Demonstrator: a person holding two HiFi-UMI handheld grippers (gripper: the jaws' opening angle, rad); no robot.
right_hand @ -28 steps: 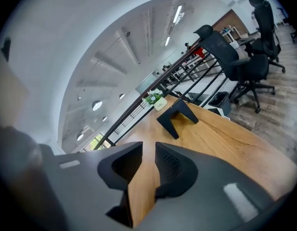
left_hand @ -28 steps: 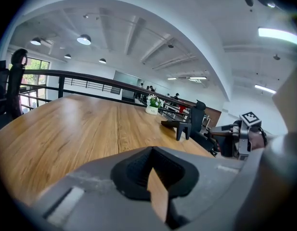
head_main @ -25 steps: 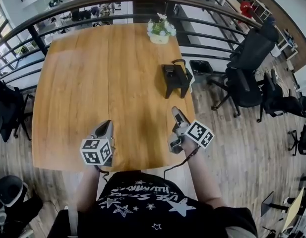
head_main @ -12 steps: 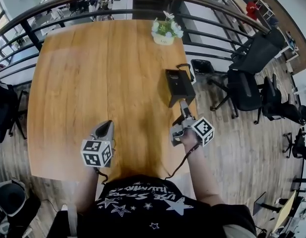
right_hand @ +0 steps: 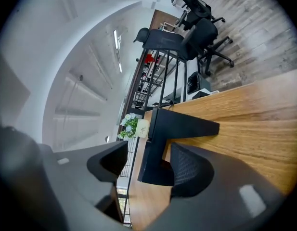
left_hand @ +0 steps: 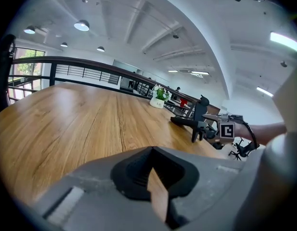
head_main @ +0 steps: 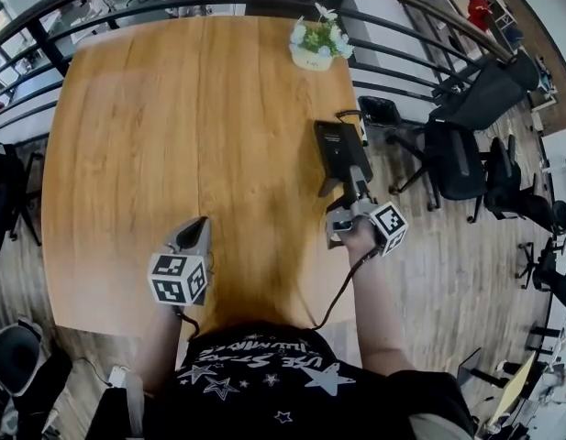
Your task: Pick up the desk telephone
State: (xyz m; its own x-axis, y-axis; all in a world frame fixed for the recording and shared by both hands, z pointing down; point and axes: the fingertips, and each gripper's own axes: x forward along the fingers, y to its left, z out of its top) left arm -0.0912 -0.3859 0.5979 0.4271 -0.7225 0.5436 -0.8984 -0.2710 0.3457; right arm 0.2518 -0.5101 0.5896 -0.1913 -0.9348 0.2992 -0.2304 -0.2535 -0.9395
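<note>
The wooden table [head_main: 172, 108] is carrying the desk telephone [head_main: 338, 152] near its right edge. The right gripper [head_main: 356, 191] is straddling the telephone's near end, its jaws having just been opening wide (pads not pressing). The left gripper [head_main: 198, 229] is hovering over the table, jaws nearly together, empty.

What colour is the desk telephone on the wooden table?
Black all over. The desk telephone shows best in the head view, against the light wood.
</note>
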